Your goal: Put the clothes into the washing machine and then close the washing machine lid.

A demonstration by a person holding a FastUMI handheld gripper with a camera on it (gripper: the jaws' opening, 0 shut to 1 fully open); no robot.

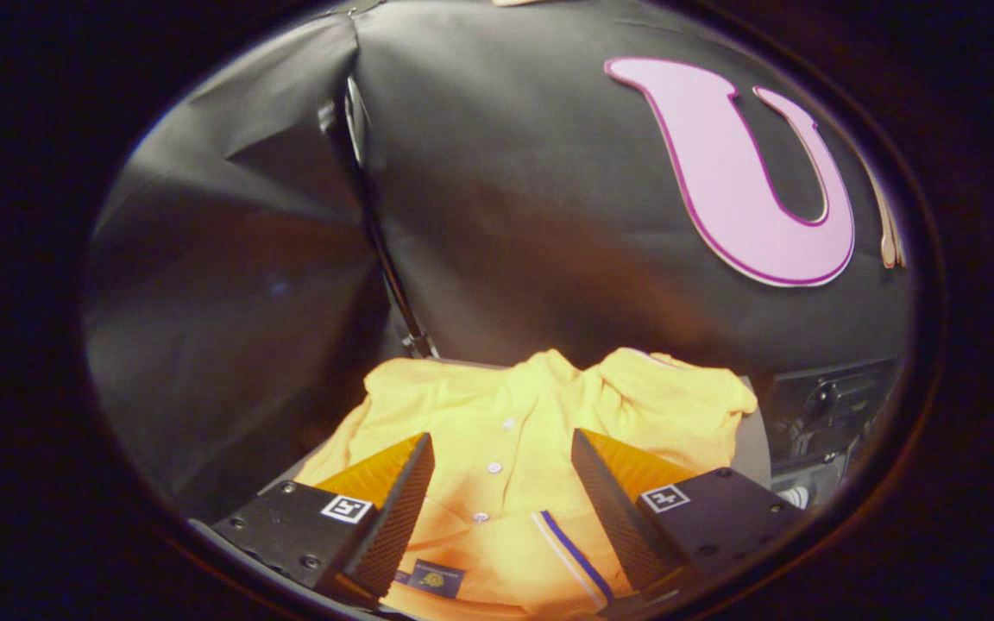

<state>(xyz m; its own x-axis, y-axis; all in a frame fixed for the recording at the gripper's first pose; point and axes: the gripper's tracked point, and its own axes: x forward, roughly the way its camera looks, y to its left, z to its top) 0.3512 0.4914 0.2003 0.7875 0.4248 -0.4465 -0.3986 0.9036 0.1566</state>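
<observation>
The gripper is angled down over the yellow polo shirt, jaws spread wide and gripping nothing. The shirt lies spread in the lower centre of the frame, between and beyond the fingers, with its button placket in the gap.

The yellow button-front polo shirt lies spread under the claw, whose parted fingers cover its two sides, so its full outline cannot be traced. Its near end, with the collar and a small dark label, is cut off at the near limit of the view. The pale grey tabletop shows as a sliver to the shirt's right, the rest covered by fabric. To the far right sits dark metal hardware, too shadowed and small to identify. A thin dark pole runs up the wall's fold, its foot hidden behind the shirt.
</observation>
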